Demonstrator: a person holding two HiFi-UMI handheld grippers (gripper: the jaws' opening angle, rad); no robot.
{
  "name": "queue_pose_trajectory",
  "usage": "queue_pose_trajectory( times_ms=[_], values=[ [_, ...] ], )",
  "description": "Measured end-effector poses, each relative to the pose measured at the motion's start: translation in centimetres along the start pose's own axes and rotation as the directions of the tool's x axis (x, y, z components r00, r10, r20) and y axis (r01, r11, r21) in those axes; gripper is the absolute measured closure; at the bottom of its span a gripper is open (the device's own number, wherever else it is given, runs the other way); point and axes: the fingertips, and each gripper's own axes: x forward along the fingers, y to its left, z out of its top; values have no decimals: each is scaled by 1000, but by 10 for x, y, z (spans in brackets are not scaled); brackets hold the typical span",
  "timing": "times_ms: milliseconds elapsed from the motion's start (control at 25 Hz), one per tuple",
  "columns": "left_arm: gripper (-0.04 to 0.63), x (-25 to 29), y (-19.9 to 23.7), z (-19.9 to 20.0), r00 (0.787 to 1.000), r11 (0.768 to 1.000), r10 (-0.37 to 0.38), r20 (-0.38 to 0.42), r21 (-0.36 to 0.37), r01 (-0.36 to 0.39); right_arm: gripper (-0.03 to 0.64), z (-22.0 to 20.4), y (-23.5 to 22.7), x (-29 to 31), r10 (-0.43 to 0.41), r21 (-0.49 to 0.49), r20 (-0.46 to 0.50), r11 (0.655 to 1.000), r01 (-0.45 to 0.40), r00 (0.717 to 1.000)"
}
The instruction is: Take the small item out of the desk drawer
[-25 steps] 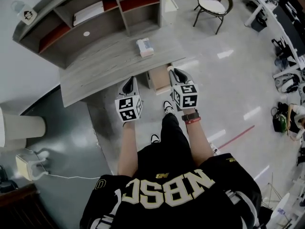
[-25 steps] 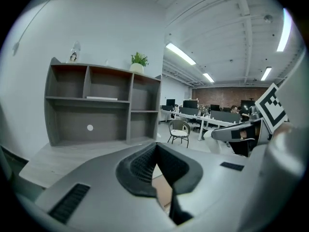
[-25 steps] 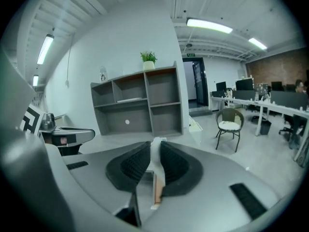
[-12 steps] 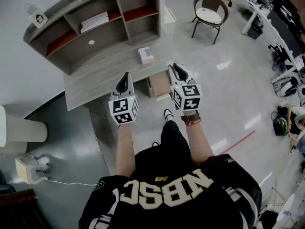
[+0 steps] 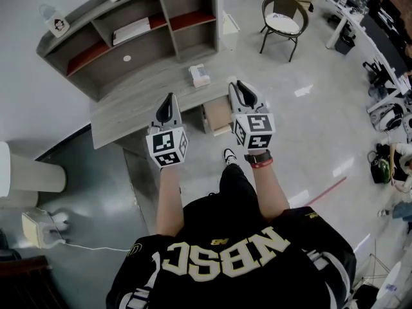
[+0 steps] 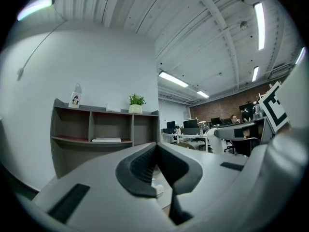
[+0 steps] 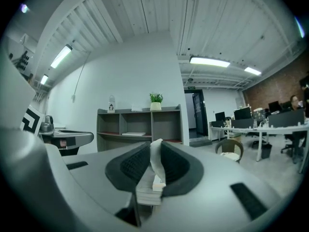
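Gold "NBSC" marks black shirt; right gripper grips white item.

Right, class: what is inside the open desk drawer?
The drawer shows only a bare tan bottom in the head view. Its right edge is covered by the right tongs, which grip a small pale item.

Both bare forearms reach forward, side by side.
The left gripper has its jaws pressed together with nothing between them; the right gripper pinches a small white item.
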Motion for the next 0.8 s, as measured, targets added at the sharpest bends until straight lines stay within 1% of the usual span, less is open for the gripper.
queue_pose_trajectory(
  times_ms=[200, 480, 800],
  values=[
    [581, 0, 0, 1, 1000, 1000, -8, 7, -4, 8, 543, 1, 1, 0, -5, 13, 8, 1000, 5, 1000],
    [581, 5, -2, -1, 1000, 1000, -26, 12, -14, 26, 543, -4, 1, 1, -10, 20, -3, 1000, 11, 1000],
    [581, 24, -2, -20, 999, 998, -49, -16, -34, 49, 543, -15, 2, 17, 10, 12, -23, 1000, -10, 1000]
  ],
)
